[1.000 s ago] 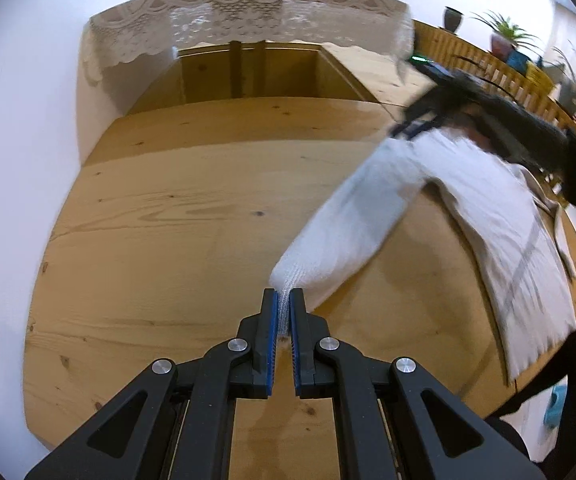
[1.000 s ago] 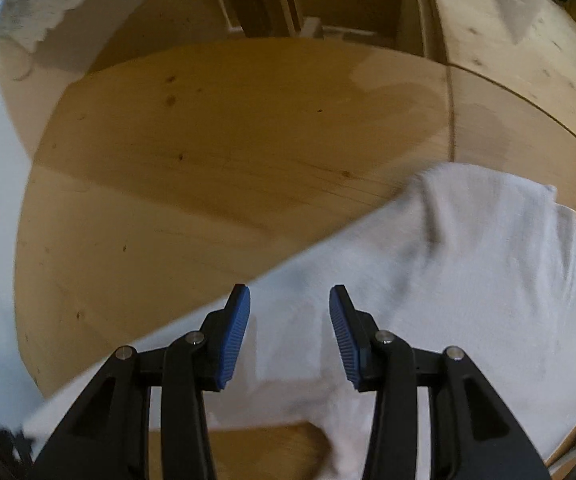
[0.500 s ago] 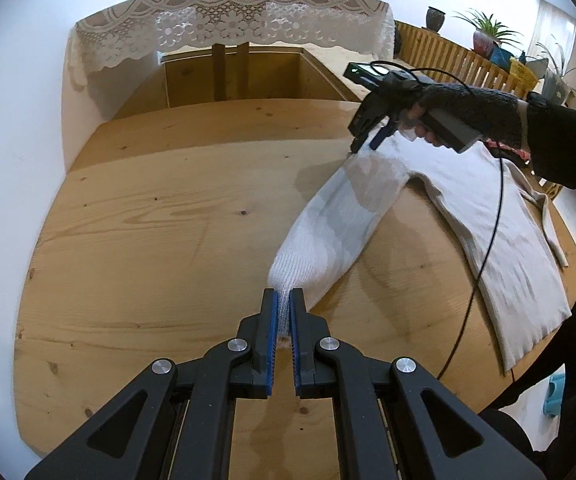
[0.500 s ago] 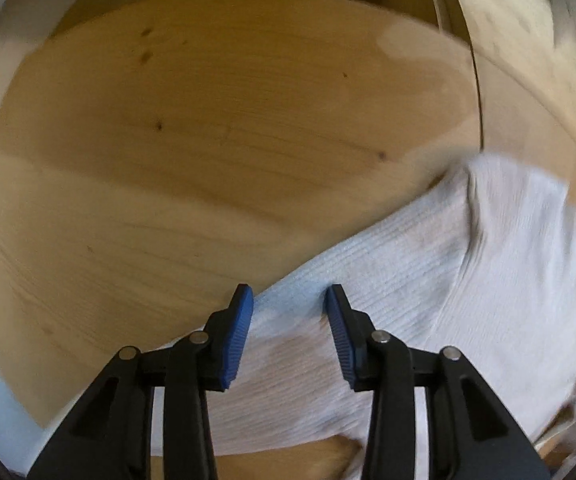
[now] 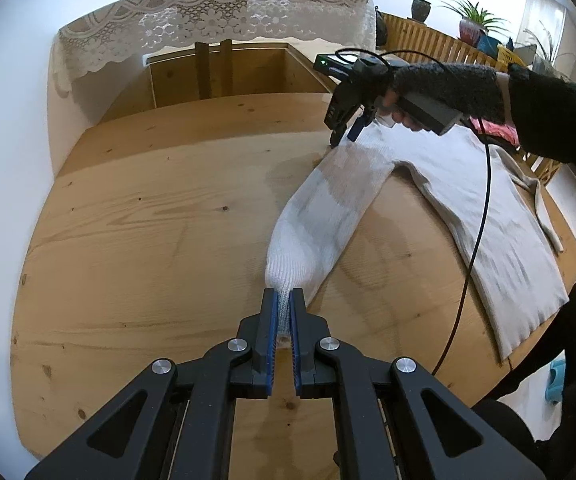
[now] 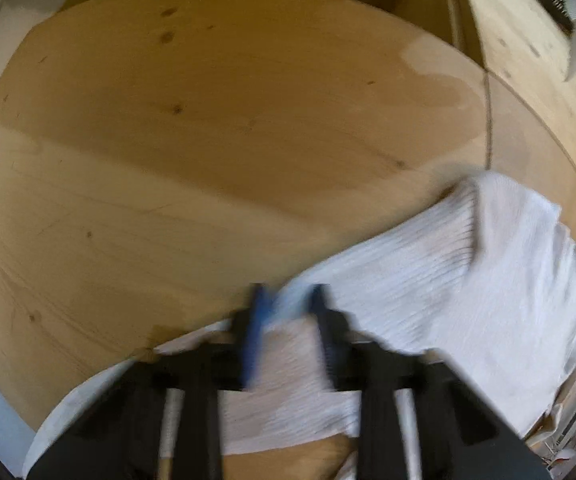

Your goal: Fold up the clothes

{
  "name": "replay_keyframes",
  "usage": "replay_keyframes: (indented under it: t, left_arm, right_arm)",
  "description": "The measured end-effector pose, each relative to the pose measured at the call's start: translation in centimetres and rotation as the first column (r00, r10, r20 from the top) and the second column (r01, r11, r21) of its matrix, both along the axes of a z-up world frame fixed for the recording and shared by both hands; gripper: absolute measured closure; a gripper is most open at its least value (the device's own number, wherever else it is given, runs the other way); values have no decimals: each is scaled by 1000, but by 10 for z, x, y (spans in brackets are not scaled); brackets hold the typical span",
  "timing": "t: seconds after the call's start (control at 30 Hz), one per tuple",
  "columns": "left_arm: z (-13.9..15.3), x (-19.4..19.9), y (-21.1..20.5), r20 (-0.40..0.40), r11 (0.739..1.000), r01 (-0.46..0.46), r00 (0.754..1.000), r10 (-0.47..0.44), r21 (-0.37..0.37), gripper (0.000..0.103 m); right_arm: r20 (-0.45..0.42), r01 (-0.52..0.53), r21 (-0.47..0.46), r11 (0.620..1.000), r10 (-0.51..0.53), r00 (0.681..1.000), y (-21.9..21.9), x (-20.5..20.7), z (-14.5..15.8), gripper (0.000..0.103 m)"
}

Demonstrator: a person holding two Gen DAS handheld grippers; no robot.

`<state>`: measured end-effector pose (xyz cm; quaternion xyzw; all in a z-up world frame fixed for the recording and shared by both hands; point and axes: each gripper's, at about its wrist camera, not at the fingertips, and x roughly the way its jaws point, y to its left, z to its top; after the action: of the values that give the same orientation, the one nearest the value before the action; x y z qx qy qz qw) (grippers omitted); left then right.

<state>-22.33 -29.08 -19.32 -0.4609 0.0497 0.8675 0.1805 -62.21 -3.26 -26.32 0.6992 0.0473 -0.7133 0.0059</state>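
Left tool point(image 5: 282, 312): closed tight on the cuff of a white knit sweater point(image 5: 440, 184), its sleeve stretched from the blue pads.
Right tool point(image 6: 285, 304): pads apart with nothing between them, poised over the sweater's shoulder; blurred, so contact is hard to judge.
Left view only: a gloved hand point(image 5: 440, 88) grips the right tool, and the sweater body lies flat on the wooden surface point(image 5: 147, 220).
Right view only: ribbed knit close up.
Containers: plant pots point(image 5: 470, 28) on the far ledge hold green plants.

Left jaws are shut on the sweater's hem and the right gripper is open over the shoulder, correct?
Not quite: the left gripper is shut on the sleeve cuff, not the hem, as the left wrist view shows. The right gripper is open over the sweater's shoulder.
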Motion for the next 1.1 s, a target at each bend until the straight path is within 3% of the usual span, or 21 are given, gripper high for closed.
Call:
replay_keyframes:
  t: [0.2,0.5,0.63,0.7,0.83,0.87,0.93,0.97,1.1]
  left_arm:
    - [17,8,16,-18,1000,21,1000,-21,15,98]
    - [52,37,101,-42,981,193,980,-192,15,98]
    - [52,61,163,-27,949,316,948,-316,6,98]
    - [42,77,200,-10,920,391,920,-391,-22,98]
    - [16,104,262,40,844,531,847,-529,-73,98]
    - [11,105,271,57,836,544,839,-541,-70,98]
    - [7,99,276,83,843,533,845,-528,-65,98]
    - [7,93,272,89,851,518,855,-512,-82,98]
    - [33,64,233,51,884,388,920,-389,-259,98]
  right_arm:
    - [-15,67,-210,975,-71,997,41,4,10,97]
    - [-53,125,-407,905,-160,986,135,37,48,97]
    - [-65,132,-483,866,-186,980,174,57,57,97]
    - [-70,135,-520,844,-199,978,194,66,62,97]
    - [-34,197,-624,757,-278,960,247,93,28,97]
    - [-19,218,-638,739,-298,954,254,94,19,97]
    - [1,254,-659,708,-337,941,255,87,-4,97]
    - [-1,252,-673,695,-341,940,257,89,-2,97]
    - [-21,209,-748,630,-337,941,246,82,16,97]
